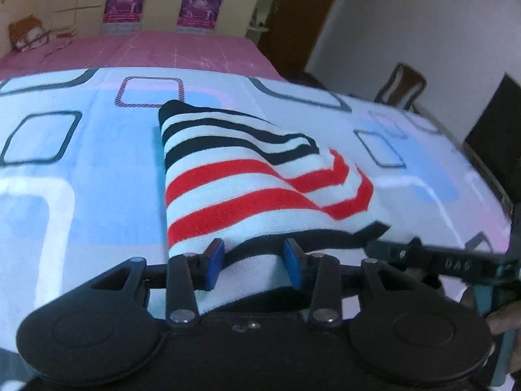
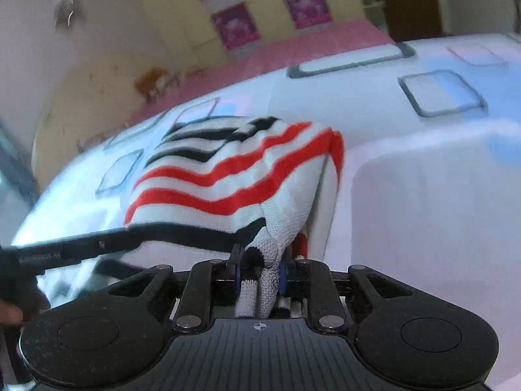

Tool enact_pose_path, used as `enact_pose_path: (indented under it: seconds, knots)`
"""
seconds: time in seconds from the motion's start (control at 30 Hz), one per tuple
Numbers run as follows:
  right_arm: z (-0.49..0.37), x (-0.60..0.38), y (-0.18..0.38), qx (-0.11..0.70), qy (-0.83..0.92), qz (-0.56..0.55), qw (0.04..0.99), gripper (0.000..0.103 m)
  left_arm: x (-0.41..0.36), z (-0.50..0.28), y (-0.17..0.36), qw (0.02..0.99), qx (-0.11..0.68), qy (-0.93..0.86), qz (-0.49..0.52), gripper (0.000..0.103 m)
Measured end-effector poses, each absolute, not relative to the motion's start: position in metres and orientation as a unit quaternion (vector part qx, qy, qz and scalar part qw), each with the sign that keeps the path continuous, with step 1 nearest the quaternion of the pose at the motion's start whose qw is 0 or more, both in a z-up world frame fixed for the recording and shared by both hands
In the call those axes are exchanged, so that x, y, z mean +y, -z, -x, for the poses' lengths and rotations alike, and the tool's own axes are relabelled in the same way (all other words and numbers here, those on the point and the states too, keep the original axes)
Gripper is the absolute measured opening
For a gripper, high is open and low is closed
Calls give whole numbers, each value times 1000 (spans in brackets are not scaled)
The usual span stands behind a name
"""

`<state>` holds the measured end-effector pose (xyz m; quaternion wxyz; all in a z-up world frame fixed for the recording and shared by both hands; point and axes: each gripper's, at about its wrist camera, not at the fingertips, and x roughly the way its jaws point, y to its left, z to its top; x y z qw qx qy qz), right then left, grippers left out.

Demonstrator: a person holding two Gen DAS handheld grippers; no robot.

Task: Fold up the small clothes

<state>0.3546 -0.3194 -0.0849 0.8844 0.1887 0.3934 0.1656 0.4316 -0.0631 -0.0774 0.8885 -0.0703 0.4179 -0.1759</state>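
Striped knit in white, red and black makes up the small garment (image 1: 247, 176), which is seen partly folded on a bed (image 1: 81, 150) covered by a pale blue and white sheet printed with rounded squares. A pink cover (image 1: 169, 49) is seen on the far part of the bed, and magenta posters (image 1: 123, 1) are fixed to a cream wall behind it. In the left wrist view the left gripper (image 1: 254, 262) is held at the near edge of the garment; its two blue pads (image 1: 215, 260) stand apart with the black hem and white cloth lying between them, and whether the cloth is pressed by them cannot be told from this view. In the right wrist view the right gripper (image 2: 259, 268) is closed on a bunched corner of the garment, the white knit being squeezed between its narrow jaws and drawn up from the sheet so that the stripes ripple toward it. The right-hand edge of the garment is lifted and folded under there, with a red stripe showing on the underside. Part of the other gripper's black arm is seen at the side of each view, close beside the hem. A dark wooden chair (image 1: 402, 86) is visible beyond the bed in the left wrist view.
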Motion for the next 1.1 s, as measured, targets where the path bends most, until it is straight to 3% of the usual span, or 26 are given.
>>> enact_pose_path:
  seconds: [0.7, 0.77, 0.8, 0.83, 0.9, 1.03, 1.07, 1.1]
  knots:
    - [-352, -317, 77, 403, -158, -192, 881, 20, -62, -453, 79, 864, 445, 237, 9, 41]
    - [-355, -325, 70, 408, -151, -215, 874, 23, -57, -450, 73, 867, 438, 237, 15, 40]
    - [-354, -328, 62, 399, -136, -216, 881, 34, -52, -447, 67, 874, 423, 237, 31, 41]
    - [-353, -329, 51, 379, -114, -201, 896, 38, -47, -445, 60, 880, 405, 242, 50, 41]
    - [-358, -329, 34, 351, -109, -189, 910, 38, -43, -448, 53, 888, 385, 245, 66, 41]
    - [-390, -301, 18, 355, -132, -117, 918, 36, -55, -467, 66, 884, 402, 231, 51, 40]
    - [-397, -292, 22, 363, -139, -94, 917, 32, -57, -471, 73, 877, 415, 234, 65, 41]
    - [-404, -285, 31, 382, -140, -71, 911, 19, -61, -472, 81, 870, 425, 241, 64, 42]
